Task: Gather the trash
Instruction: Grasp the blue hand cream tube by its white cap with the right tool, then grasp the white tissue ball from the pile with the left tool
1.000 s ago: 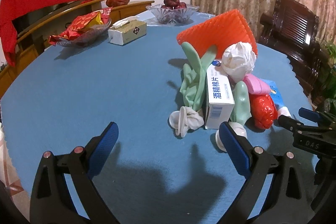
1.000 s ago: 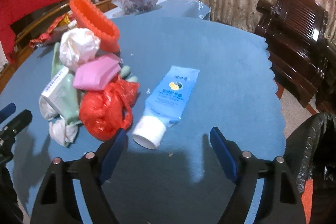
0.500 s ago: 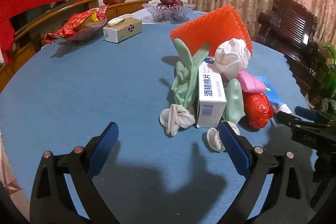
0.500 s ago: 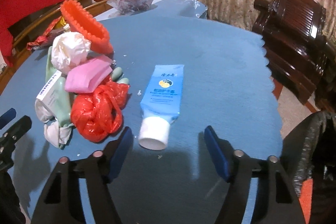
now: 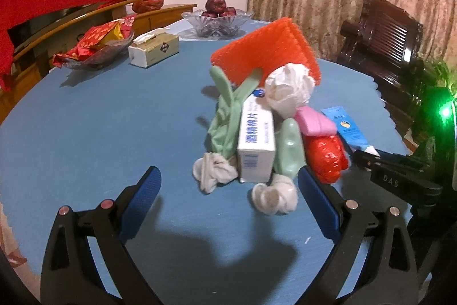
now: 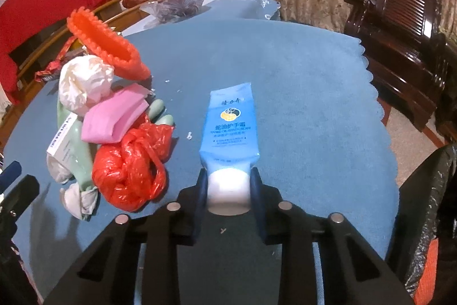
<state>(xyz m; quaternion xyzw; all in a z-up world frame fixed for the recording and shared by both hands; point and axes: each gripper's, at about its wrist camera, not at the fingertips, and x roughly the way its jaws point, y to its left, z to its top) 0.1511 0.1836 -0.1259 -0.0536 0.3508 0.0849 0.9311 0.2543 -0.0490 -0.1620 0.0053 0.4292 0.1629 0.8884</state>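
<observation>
— On the blue table [image 6: 314, 82], where is the hand cream tube [image 6: 230, 123] found?
— It is laid flat beside the trash pile [image 6: 114, 127]. Its white cap is clamped by the right gripper [image 6: 228, 187], whose jaws have just been closing.
— And the left gripper [image 5: 228, 192]?
— It is held wide open before the pile; nothing is gripped.

"DAS" on right gripper [image 5: 368, 159]; "酒精棉片" on white box [image 5: 256, 146].

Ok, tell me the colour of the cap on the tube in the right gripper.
White. The tube is light blue; its cap shows best in the right wrist view.
</observation>
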